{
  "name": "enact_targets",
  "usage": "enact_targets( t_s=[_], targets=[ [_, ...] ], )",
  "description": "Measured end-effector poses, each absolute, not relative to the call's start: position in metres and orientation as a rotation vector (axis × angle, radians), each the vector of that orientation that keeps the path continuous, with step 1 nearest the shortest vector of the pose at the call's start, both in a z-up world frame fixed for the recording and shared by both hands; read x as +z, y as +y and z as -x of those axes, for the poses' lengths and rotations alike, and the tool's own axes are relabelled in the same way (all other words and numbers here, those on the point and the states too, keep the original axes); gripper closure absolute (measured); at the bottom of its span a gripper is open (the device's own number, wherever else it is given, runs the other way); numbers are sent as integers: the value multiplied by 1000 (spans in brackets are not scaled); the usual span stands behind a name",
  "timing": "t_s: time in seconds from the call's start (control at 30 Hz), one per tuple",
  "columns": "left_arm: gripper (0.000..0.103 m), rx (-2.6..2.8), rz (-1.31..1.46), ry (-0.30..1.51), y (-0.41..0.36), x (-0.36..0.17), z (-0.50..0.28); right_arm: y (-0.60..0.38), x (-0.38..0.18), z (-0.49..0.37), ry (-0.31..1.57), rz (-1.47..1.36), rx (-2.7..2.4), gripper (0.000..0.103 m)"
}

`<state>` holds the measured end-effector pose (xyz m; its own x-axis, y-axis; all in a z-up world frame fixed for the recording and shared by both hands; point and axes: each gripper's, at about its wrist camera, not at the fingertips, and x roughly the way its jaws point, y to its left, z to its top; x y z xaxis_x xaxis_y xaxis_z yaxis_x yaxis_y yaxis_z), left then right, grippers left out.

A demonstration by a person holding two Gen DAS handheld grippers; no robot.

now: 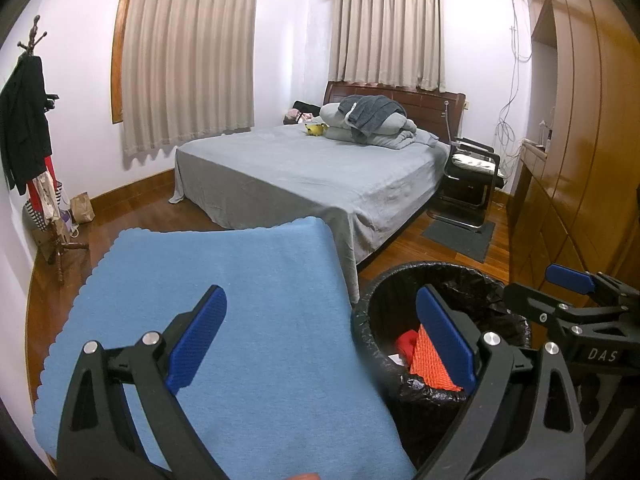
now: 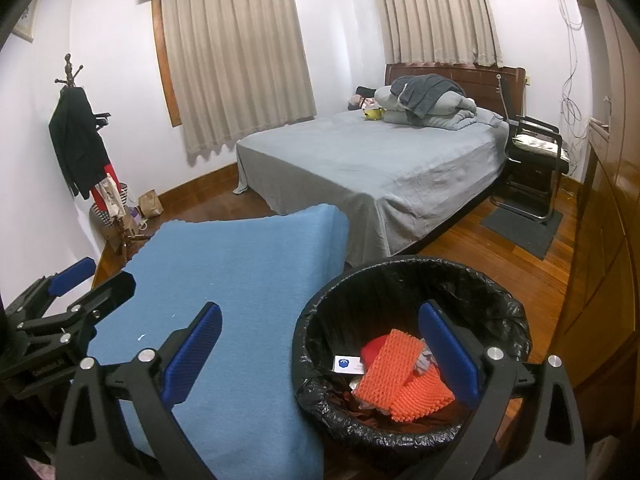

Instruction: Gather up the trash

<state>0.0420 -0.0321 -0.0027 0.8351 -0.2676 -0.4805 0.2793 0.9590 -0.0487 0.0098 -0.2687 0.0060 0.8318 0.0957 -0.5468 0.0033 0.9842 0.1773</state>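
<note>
A round bin with a black liner (image 2: pixel 412 276) (image 1: pixel 440 276) stands on the wood floor right of a table under a blue cloth (image 2: pixel 240 280) (image 1: pixel 224 280). Inside lie orange foam netting (image 2: pixel 400 376) (image 1: pixel 434 364), a red item (image 2: pixel 372 350) and a white card (image 2: pixel 348 364). My right gripper (image 2: pixel 320 354) is open and empty, one finger over the cloth, the other over the bin. My left gripper (image 1: pixel 320 340) is also open and empty, straddling the cloth's edge and the bin. Each gripper shows at the edge of the other's view.
A bed with a grey sheet (image 2: pixel 380 168) fills the room behind the table. A black chair (image 2: pixel 536 152) and dark mat (image 2: pixel 520 228) stand beside it. Wooden wardrobes (image 2: pixel 600 240) line the right wall. A coat stand (image 2: pixel 80 140) with bags is at the left.
</note>
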Motion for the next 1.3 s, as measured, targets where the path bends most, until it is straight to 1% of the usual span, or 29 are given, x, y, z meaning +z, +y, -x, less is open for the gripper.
enact_targets(
  t_s=[1.3],
  targets=[
    [10, -289, -25, 507, -33, -2, -42, -266, 7, -10, 594, -173, 53, 6]
  ],
)
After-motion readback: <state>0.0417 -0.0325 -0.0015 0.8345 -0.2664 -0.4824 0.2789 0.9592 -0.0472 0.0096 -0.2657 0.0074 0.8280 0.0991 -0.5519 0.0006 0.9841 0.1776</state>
